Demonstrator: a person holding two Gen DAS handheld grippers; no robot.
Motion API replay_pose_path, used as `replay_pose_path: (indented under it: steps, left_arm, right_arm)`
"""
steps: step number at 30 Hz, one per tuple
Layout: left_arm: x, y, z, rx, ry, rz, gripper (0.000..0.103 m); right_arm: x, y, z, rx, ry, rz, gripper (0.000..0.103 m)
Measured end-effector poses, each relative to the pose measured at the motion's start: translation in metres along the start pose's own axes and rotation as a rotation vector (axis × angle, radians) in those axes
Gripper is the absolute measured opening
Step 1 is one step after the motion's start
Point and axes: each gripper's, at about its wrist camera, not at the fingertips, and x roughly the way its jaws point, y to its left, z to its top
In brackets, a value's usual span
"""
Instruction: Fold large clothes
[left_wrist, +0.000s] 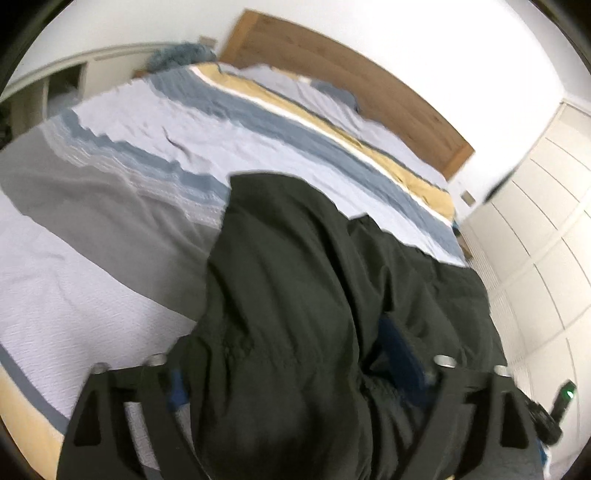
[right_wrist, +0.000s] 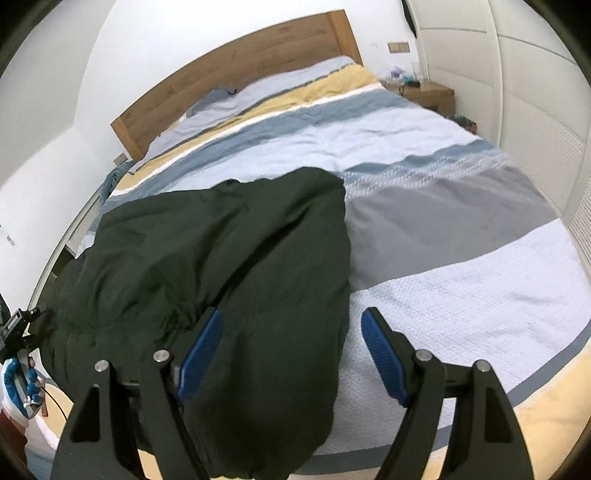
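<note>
Both the left gripper (left_wrist: 295, 373) and right gripper (right_wrist: 291, 350) stood wide open, holding nothing, over the dark garment (right_wrist: 221, 240) laid flat on the bed (right_wrist: 461, 277) for folding

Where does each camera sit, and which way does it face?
Left wrist: on the left gripper, angled down the bed toward the headboard; its fingers straddle the dark garment.
Right wrist: on the right gripper, same heading; open blue pads, and a gloved hand at the left edge.
Shared: garment, bed, headboard.
</note>
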Motion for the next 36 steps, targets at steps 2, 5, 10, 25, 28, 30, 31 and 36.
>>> replay_pose_path:
  steps: [2,5,10,25,28,30,31,36]
  left_arm:
    - [-0.001,0.005,0.001,-0.04,-0.023,-0.022,0.102]
    - [0.004,0.015,0.011,-0.059,-0.026,-0.024,0.102]
    - [-0.018,0.007,0.001,0.054,-0.004,0.064,0.102]
    - [-0.041,-0.043,-0.133,0.259,0.085,0.168,0.102]
    - [-0.036,-0.048,-0.142,0.265,0.087,0.164,0.102]
    - [-0.031,-0.051,-0.147,0.268,0.097,0.163,0.102]
    - [-0.028,-0.051,-0.149,0.271,0.106,0.166,0.103]
    - [-0.018,-0.057,-0.164,0.313,0.137,0.166,0.102]
  right_arm:
    - [-0.005,0.0,-0.009,0.0,-0.001,0.008,0.076]
    - [-0.009,-0.001,-0.027,-0.01,0.005,-0.02,0.077]
    - [-0.028,0.004,-0.059,0.022,-0.003,-0.063,0.077]
    - [-0.042,0.064,-0.14,-0.057,0.042,-0.141,0.077]
    - [-0.038,0.072,-0.151,-0.06,0.049,-0.147,0.077]
    - [-0.037,0.076,-0.156,-0.056,0.05,-0.151,0.077]
    - [-0.036,0.078,-0.158,-0.056,0.051,-0.154,0.077]
    - [-0.034,0.09,-0.166,-0.061,0.052,-0.16,0.077]
